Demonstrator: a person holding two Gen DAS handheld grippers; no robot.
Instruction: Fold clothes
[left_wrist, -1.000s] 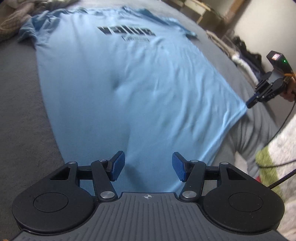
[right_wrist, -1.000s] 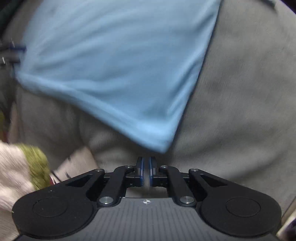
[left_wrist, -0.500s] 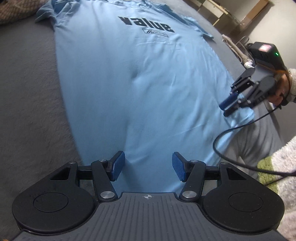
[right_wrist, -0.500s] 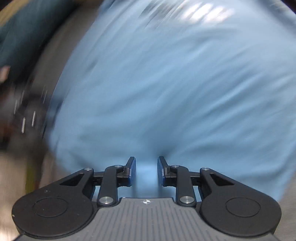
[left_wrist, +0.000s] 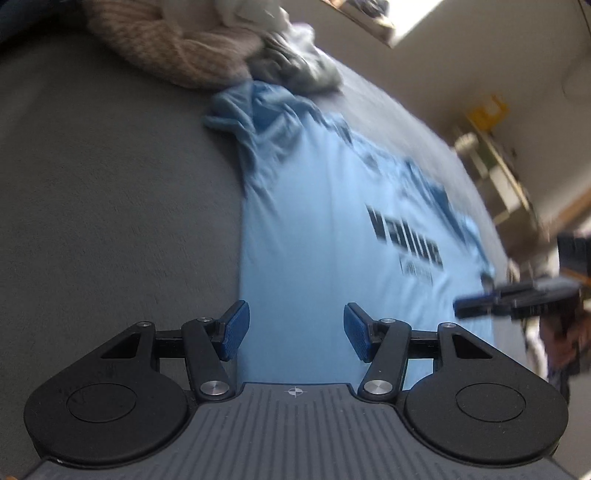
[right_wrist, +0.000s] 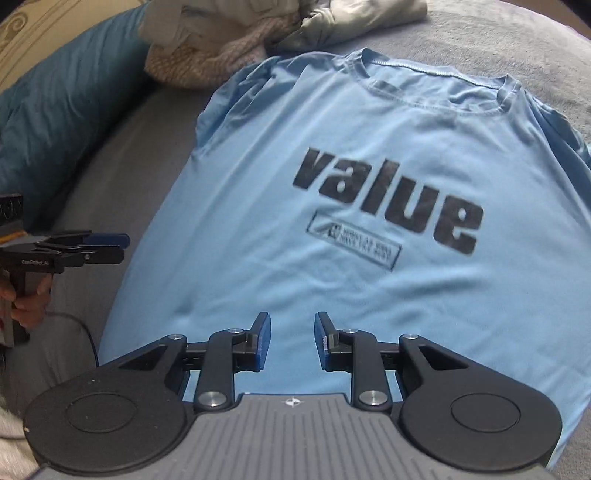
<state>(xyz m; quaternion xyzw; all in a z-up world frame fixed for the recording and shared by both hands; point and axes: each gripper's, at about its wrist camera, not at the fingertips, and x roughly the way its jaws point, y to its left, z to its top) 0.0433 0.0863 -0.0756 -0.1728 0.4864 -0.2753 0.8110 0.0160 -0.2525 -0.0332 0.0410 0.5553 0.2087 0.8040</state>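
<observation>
The gray bed (right_wrist: 498, 33) holds the blue T-shirt (right_wrist: 369, 277) lying flat with its front up and no fold in it that I can see, and the left claw (left_wrist: 296, 331) and the right claw (right_wrist: 291, 339) hang over it, both spread wide and holding nothing.

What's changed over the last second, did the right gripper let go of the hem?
Yes. The right gripper, shut on the shirt's bottom corner a second ago, has opened, let go and moved up over the shirt toward the "value" print. The left gripper has moved up along the shirt's left edge toward the sleeve. Unchanged: the left gripper is open and empty, and the shirt lies spread flat, print up.
</observation>
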